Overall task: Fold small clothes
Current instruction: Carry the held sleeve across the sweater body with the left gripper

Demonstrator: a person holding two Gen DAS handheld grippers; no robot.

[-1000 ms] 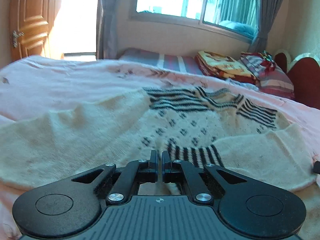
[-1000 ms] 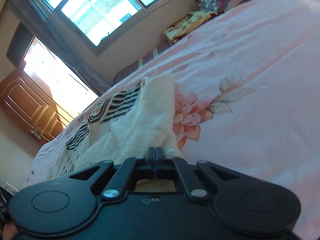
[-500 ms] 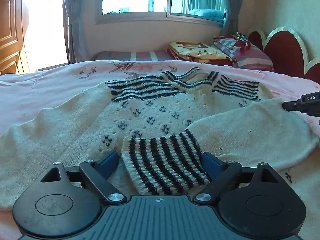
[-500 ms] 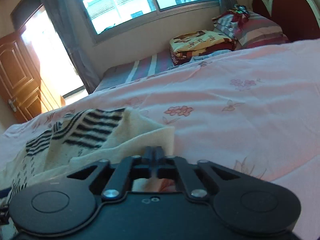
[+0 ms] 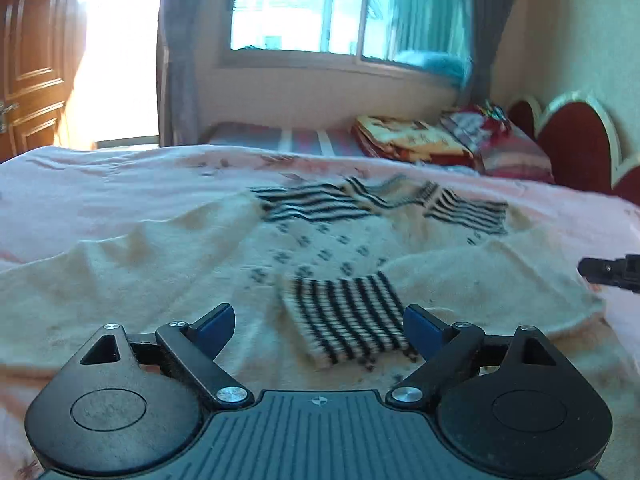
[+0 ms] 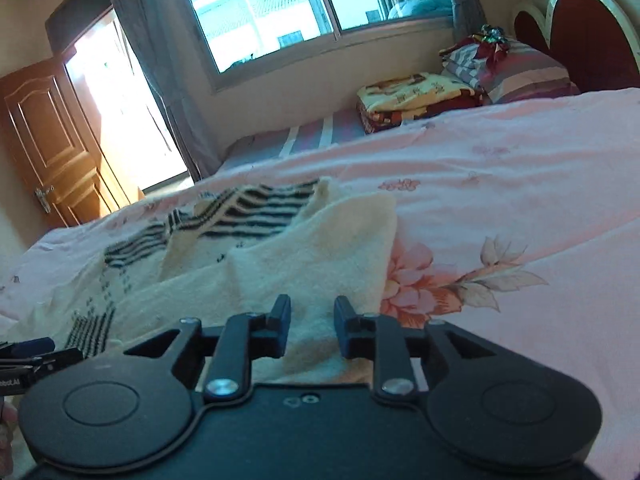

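Note:
A cream knitted sweater with black stripes at the shoulders lies spread on the pink bed. Its striped cuff is folded in over the chest. My left gripper stands open just short of that cuff, the pads apart from it. In the right wrist view the sweater shows its other, plain cream sleeve folded inward. My right gripper hovers over that sleeve's near edge; its jaws are opening and the pads do not press on the cloth. The right gripper's tip shows at the left view's right edge.
The pink flowered bedspread stretches wide to the right of the sweater. Folded blankets and a striped pillow lie at the far end by the red headboard. A window and a wooden door stand beyond the bed.
The left gripper let go of the striped cuff, opened wide and drew back from it. The right gripper was shut on the cream sleeve's edge and has begun to open, rolling back to level.

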